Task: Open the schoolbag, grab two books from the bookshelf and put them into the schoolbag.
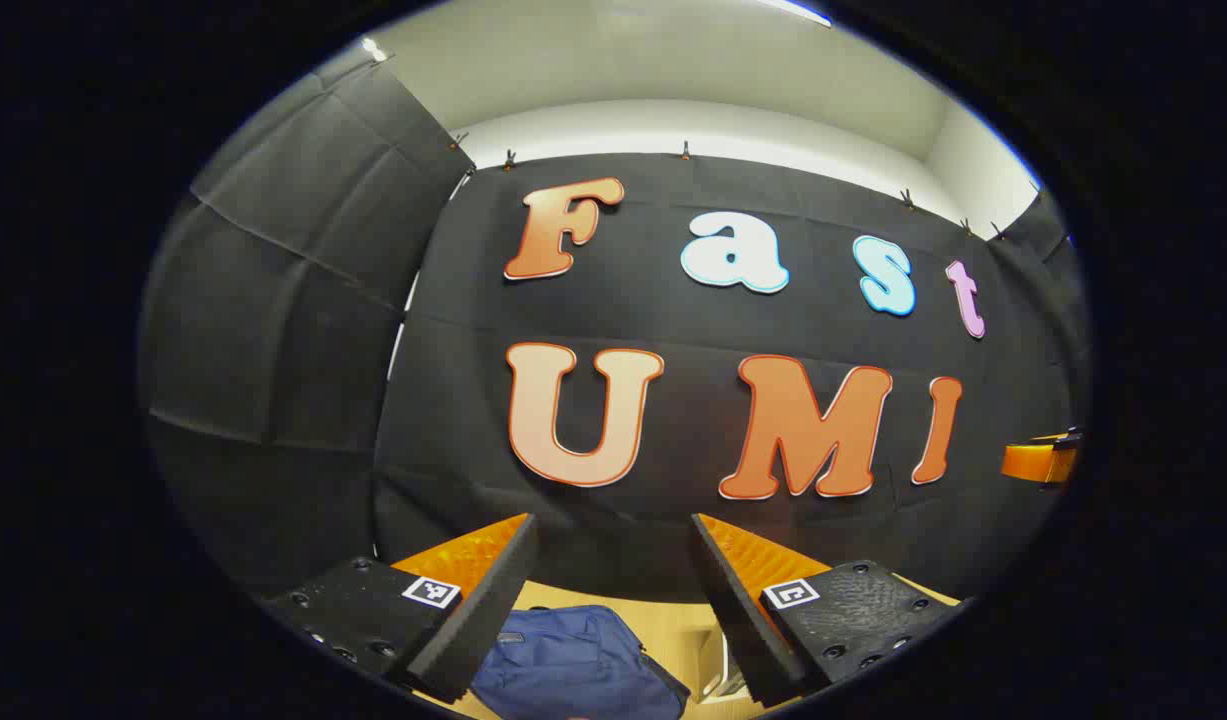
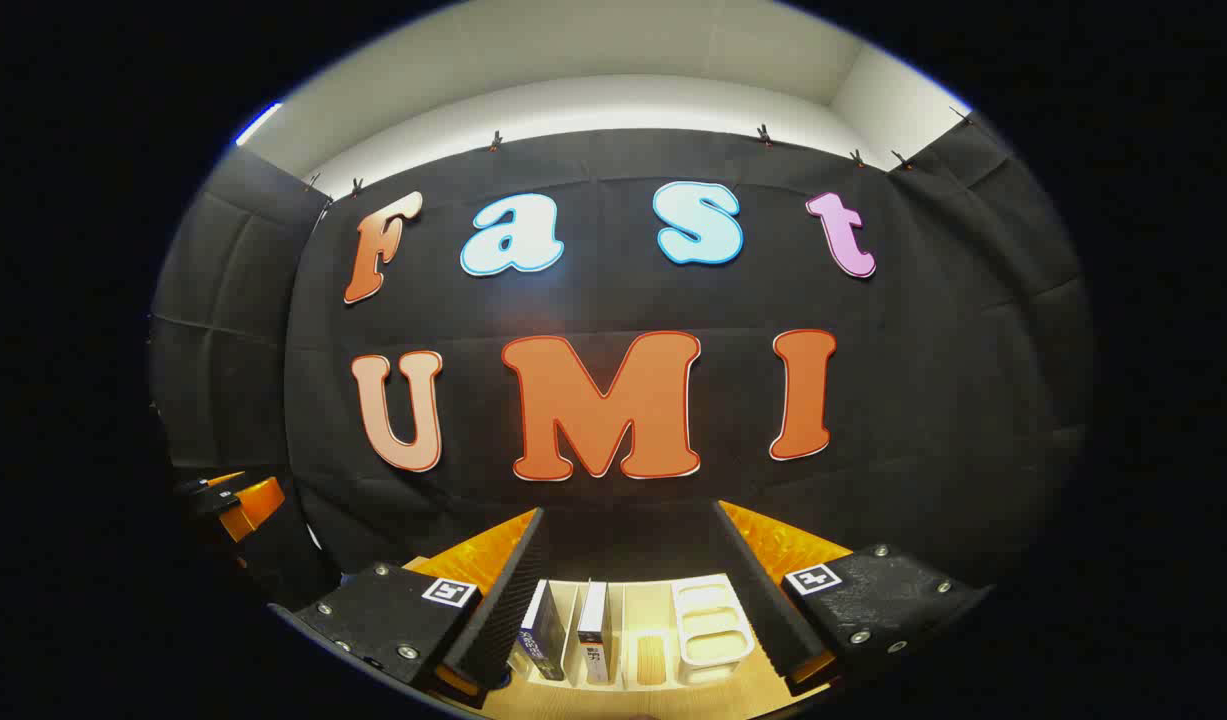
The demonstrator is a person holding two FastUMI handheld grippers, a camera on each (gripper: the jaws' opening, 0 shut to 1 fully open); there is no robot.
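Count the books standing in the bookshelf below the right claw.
2: one book at the left end of the bookshelf, the other book right beside it. Claw fingers may hide more.

Schoolbag [image 1: 573,665] lies on table [image 1: 688,635] below left gripper [image 1: 613,600]; two books [image 2: 568,635] stand upright in bookshelf [image 2: 663,640] below right gripper [image 2: 628,590].

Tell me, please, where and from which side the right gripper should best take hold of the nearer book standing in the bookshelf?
Probably the top edge of the left book, from above: it stands upright in the bookshelf, apart from its neighbour, leaving finger room.
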